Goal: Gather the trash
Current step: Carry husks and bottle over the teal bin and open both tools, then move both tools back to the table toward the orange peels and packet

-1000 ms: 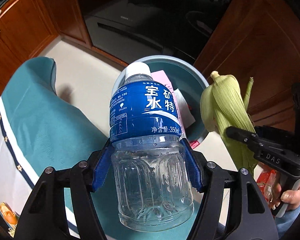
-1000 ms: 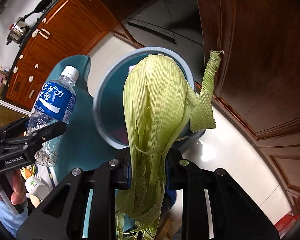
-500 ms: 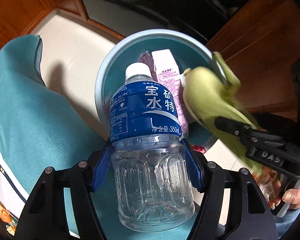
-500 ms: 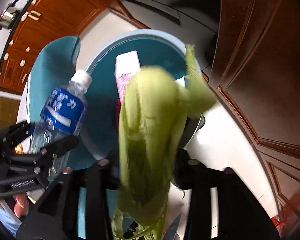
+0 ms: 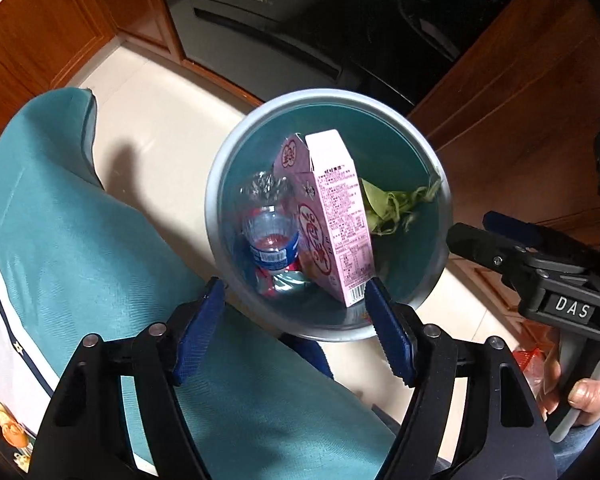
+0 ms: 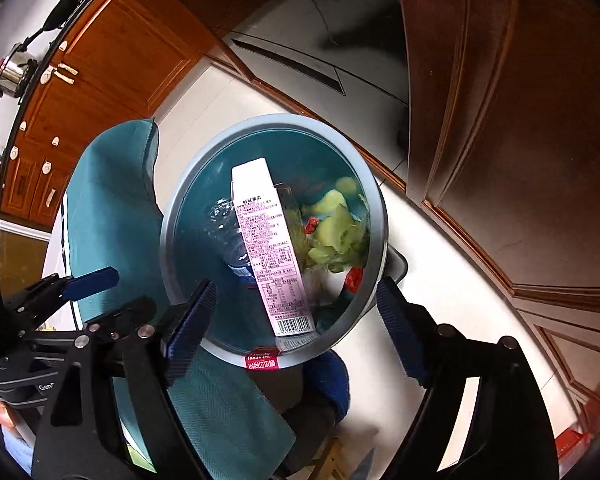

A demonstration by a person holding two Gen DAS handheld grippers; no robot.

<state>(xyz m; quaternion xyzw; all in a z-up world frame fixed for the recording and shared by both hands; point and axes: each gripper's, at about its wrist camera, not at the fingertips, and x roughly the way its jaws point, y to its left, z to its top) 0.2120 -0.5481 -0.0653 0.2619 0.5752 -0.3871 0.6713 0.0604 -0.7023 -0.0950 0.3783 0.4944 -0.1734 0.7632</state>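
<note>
Left wrist view: the left claw hangs over the round bin, jaws opening and empty, so trash falls in. A clear bottle, pink carton and corn husk lie inside.

Right wrist view: the right claw, jaws opening and empty, hovers above the bin; a teal chair cushion crowds its rim.

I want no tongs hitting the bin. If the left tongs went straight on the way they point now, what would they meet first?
Probably the pink carton standing in the trash bin, or the bin's near rim just before it. The left tongs, opening and empty, point down into the bin. Depth is unclear.
</note>
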